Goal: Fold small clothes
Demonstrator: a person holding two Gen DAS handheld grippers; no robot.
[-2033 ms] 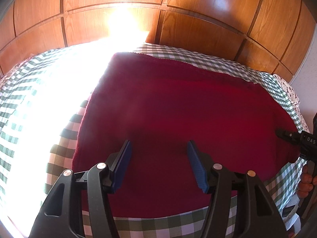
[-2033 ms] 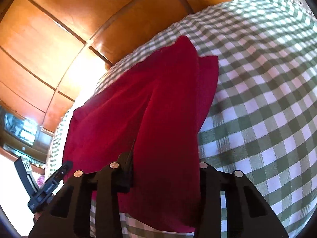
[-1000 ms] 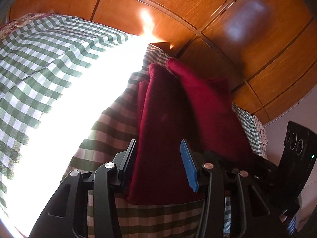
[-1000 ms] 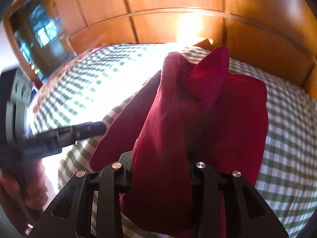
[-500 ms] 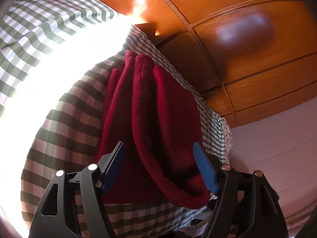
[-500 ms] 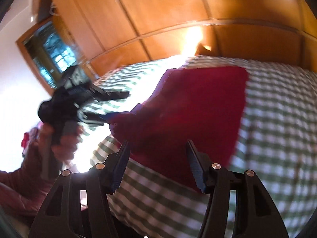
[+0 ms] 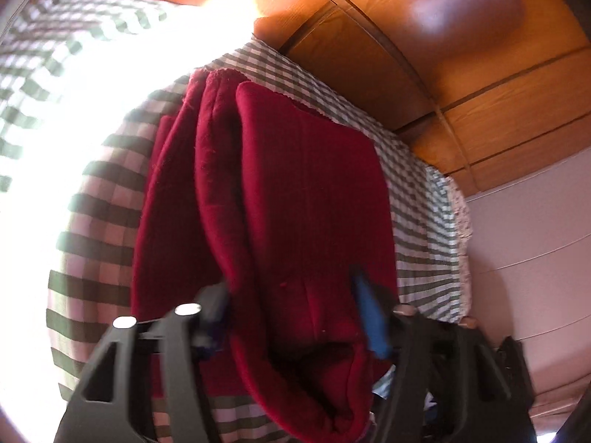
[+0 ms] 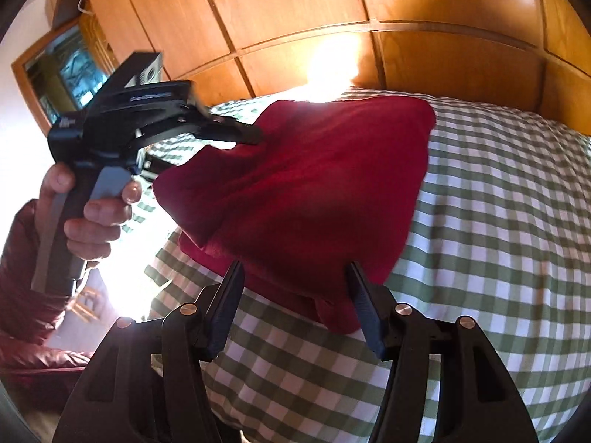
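A dark red garment point(image 8: 317, 192) lies folded in several layers on a green-and-white checked cloth point(image 8: 498, 221). In the left wrist view the garment point(image 7: 295, 203) fills the middle, and its thick folded edge sits between the fingers of my left gripper point(image 7: 291, 306), which stand wide apart around it. In the right wrist view my left gripper point(image 8: 236, 134) hovers at the garment's left edge, held by a hand. My right gripper point(image 8: 295, 306) is open and empty, just in front of the garment's near edge.
Wooden panelled wall point(image 8: 406, 0) runs behind the checked surface. Strong sunlight point(image 7: 74, 129) washes out the left part of the cloth. A framed window or mirror point(image 8: 62, 70) is at far left. A white wall point(image 7: 535, 240) is at the right in the left wrist view.
My right gripper has let go of the red garment and drawn back, now open. The garment went from one flat layer to a folded stack. My left gripper has moved in at its folded edge.
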